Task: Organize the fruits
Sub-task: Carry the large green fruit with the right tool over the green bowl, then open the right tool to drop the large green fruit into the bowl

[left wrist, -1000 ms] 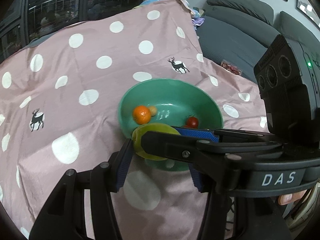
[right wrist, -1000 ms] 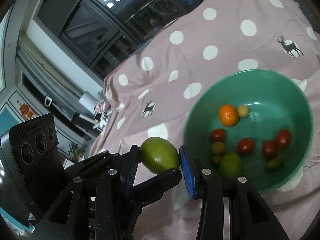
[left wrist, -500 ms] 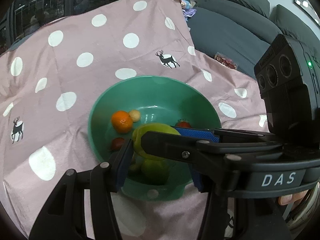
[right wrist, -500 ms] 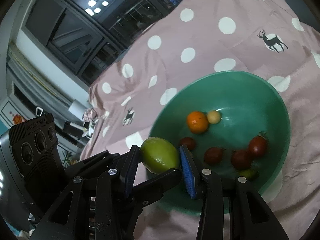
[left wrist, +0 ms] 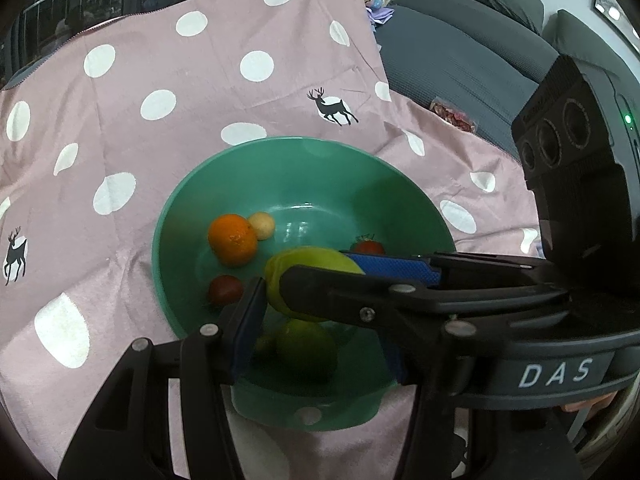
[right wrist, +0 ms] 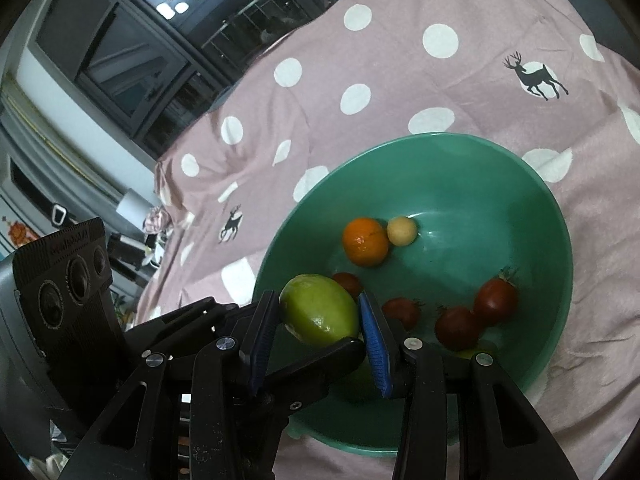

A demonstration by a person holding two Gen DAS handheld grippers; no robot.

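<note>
Your right gripper (right wrist: 320,316) holds the green fruit (right wrist: 318,310) over the near rim of the bowl (right wrist: 520,184), jaws clamped on its sides. Your left gripper (left wrist: 316,340) also sits over the bowl; whether its jaws press the fruit, I cannot tell. An orange (right wrist: 365,241), a pale fruit (right wrist: 401,231) and tomatoes (right wrist: 495,300) lie inside, on the dotted cloth (right wrist: 360,60).
</note>
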